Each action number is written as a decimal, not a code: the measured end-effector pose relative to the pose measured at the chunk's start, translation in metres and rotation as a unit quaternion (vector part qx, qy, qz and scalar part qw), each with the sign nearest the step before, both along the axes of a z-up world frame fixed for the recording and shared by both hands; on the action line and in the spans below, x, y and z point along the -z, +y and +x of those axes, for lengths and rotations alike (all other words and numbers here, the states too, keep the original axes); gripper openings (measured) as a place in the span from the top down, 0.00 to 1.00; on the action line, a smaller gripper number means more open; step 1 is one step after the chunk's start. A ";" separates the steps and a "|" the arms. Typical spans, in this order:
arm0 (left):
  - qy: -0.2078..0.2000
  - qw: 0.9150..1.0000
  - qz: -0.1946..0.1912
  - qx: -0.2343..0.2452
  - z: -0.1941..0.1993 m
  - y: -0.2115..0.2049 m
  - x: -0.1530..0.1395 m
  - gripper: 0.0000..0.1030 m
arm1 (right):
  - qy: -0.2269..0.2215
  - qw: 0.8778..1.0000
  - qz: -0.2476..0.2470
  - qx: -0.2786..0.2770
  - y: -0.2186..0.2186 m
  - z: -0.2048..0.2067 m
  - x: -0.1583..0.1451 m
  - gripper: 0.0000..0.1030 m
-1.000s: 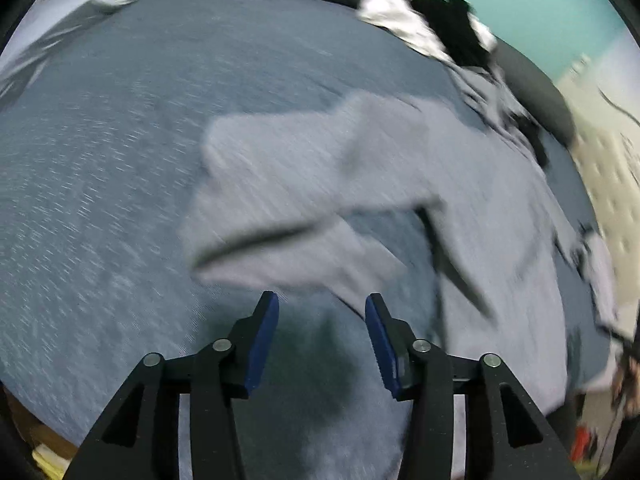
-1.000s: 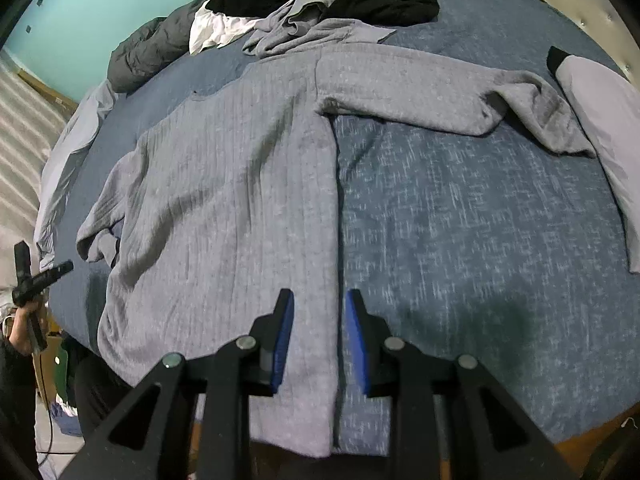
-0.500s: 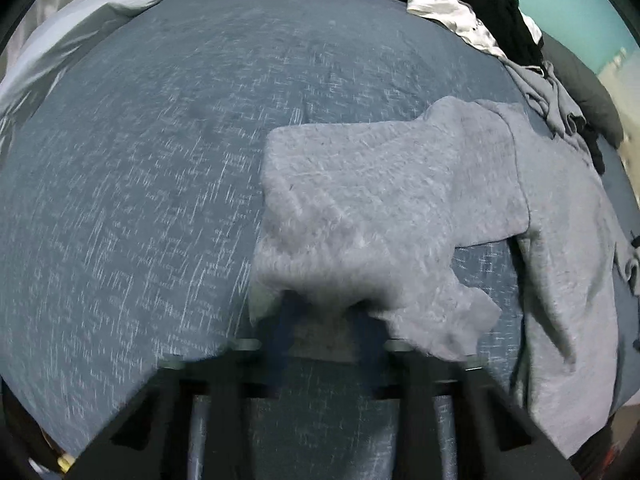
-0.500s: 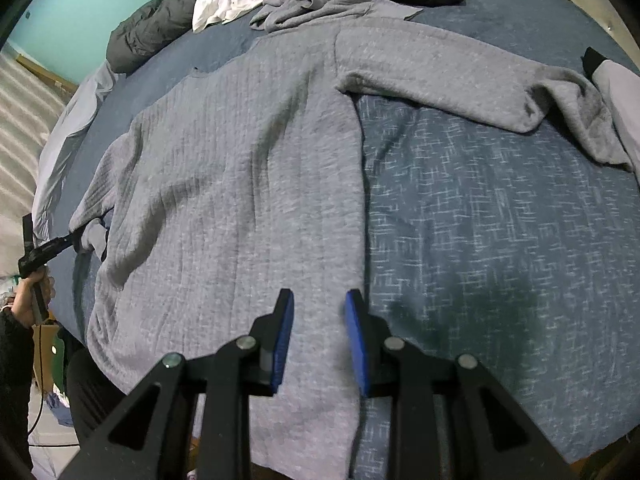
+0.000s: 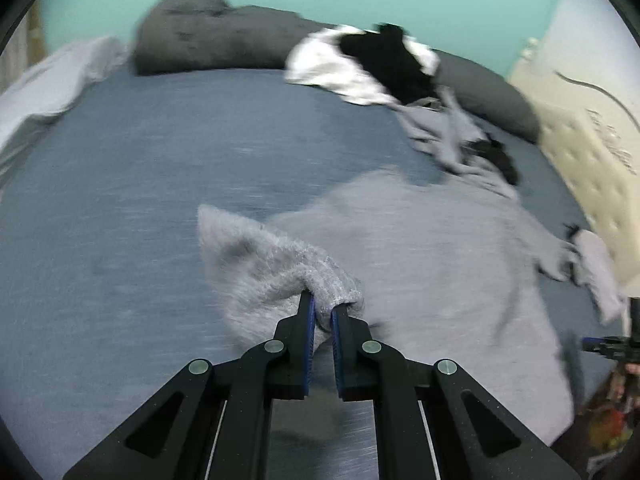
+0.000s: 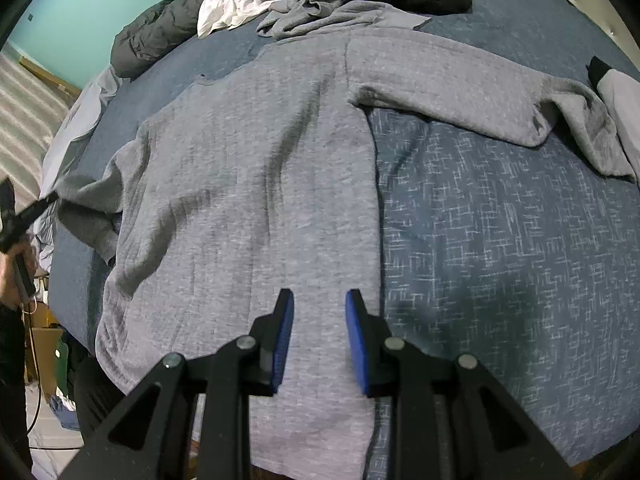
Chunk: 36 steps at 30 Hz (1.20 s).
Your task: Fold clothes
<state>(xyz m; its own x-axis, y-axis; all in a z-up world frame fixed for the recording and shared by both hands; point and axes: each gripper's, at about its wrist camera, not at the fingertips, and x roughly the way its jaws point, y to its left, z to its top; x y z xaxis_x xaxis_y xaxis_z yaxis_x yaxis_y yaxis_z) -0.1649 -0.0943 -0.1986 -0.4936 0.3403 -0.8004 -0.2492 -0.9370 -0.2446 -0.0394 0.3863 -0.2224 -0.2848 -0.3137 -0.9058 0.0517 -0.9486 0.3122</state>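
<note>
Since earlier frame: left gripper (image 5: 321, 314) closed onto sleeve (image 5: 276, 276), apparently lifted. Right gripper (image 6: 319, 316) apart, empty. Carry cuff across sweater (image 6: 256, 184), flat.

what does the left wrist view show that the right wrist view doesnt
Only the left wrist view shows the left tongs close up, shut on a bunched sleeve end of the grey sweater, with the fabric pinched between the blue pads.

Only the right wrist view shows the right tongs open over the sweater's lower body with nothing between them, and the other sleeve lying spread across the blue bedspread.

Both show the sweater, the bedspread and the pile of clothes at the far side.
</note>
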 end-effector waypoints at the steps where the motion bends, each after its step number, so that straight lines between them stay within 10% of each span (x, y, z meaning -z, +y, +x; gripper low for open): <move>1: -0.006 1.000 0.010 0.010 -0.004 0.012 0.007 0.92 | 0.000 1.000 0.000 -0.002 -0.001 0.001 -0.001 0.75; 10: -0.112 0.991 0.057 0.050 -0.002 0.065 0.092 0.87 | 0.001 1.000 0.003 0.005 0.005 0.003 -0.006 0.75; 14: -0.088 0.991 0.094 0.035 0.013 0.029 0.059 0.42 | 0.005 1.000 -0.003 0.005 0.006 0.003 -0.007 0.75; 19: -0.051 0.993 0.108 -0.006 0.025 -0.028 0.031 0.41 | 0.005 1.000 -0.009 0.003 0.002 0.002 -0.002 0.75; 34: -0.152 0.985 0.066 -0.054 0.032 -0.043 0.129 0.42 | 0.005 1.000 -0.006 0.003 0.000 0.006 -0.002 0.75; 36: -0.153 0.986 0.060 -0.040 0.033 -0.032 0.133 0.64 | 0.004 1.000 -0.007 0.007 0.003 0.006 0.000 0.75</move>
<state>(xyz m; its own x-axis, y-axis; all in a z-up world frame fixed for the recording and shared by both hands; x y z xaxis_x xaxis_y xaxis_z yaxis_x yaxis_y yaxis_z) -0.1318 -0.1263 -0.3312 -0.2648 0.4113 -0.8722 -0.0729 -0.9104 -0.4072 -0.0335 0.3895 -0.2223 -0.2965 -0.3214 -0.8993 0.0408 -0.9451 0.3243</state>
